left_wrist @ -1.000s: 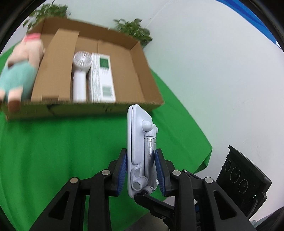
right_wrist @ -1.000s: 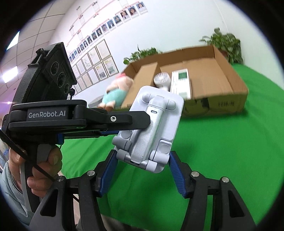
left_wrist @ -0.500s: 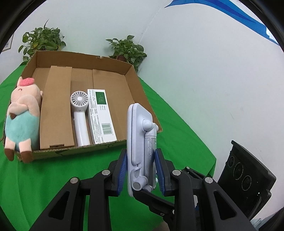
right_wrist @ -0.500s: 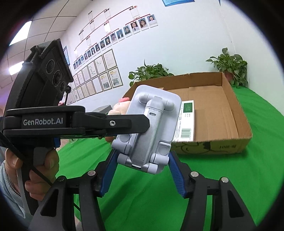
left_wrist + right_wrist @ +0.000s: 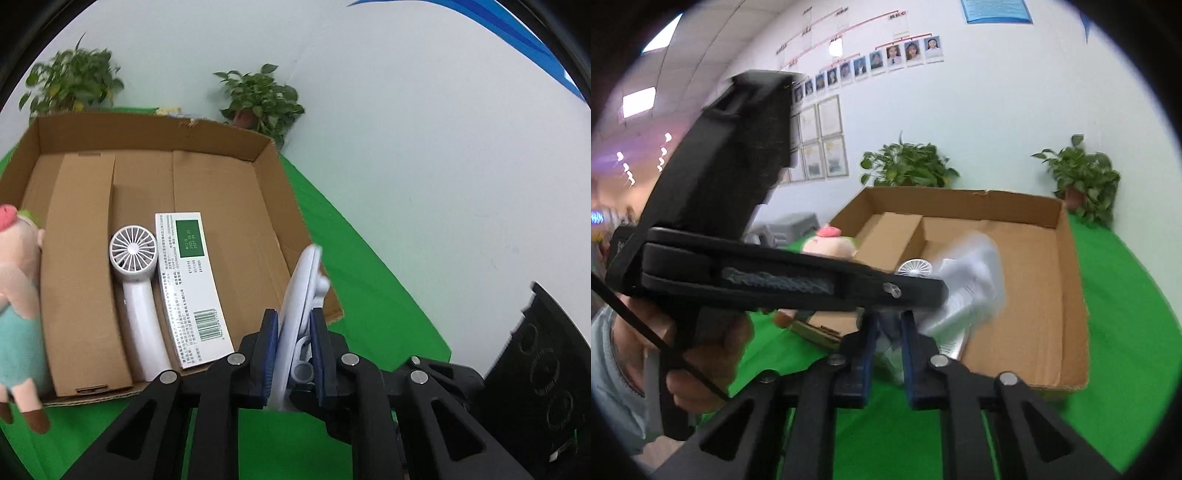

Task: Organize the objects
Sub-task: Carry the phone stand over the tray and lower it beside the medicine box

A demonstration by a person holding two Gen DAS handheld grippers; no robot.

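Cardboard box is already loaded with medicine carton and handheld fan, plush pig at 9 o'clock outside, while phone stand, unplaced, is clamped by left gripper; right gripper is pinched narrow, contents blurred.
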